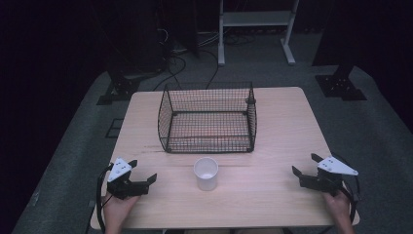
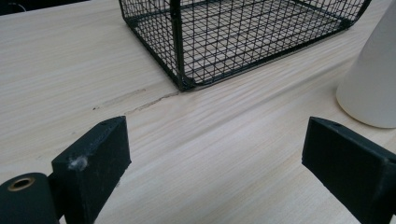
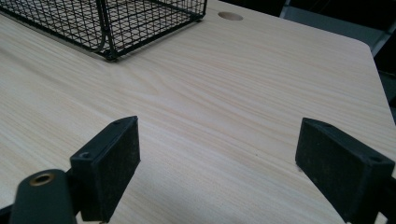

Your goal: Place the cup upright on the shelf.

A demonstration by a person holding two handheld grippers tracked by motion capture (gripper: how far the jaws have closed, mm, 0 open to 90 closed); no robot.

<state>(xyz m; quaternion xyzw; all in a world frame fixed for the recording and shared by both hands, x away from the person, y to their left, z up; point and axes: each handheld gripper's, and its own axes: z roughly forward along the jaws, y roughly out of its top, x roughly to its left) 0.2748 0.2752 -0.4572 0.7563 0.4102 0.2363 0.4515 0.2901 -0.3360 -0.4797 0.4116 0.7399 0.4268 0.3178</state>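
1. High view: the table [image 1: 272,126], pale wood, carried a black wire basket [image 1: 208,118] at centre-rear and a white cup [image 1: 206,173] standing upright just in front of it, apart from it. No brand, label or writing was legible on either.
2. High view: the left tongs [image 1: 144,171] lay near the table's front left, the right tongs [image 1: 304,165] near its front right, each held by a hand, both well apart from the cup.
3. Left gripper view: the left tongs [image 2: 215,154] stood released, jaws wide, nothing between them; basket corner [image 2: 184,84] ahead, cup [image 2: 371,84] at right.
4. Right gripper view: the right tongs [image 3: 217,161] stood released over bare wood; basket [image 3: 107,23] at upper left; a round hole [image 3: 230,16] in the tabletop beyond.
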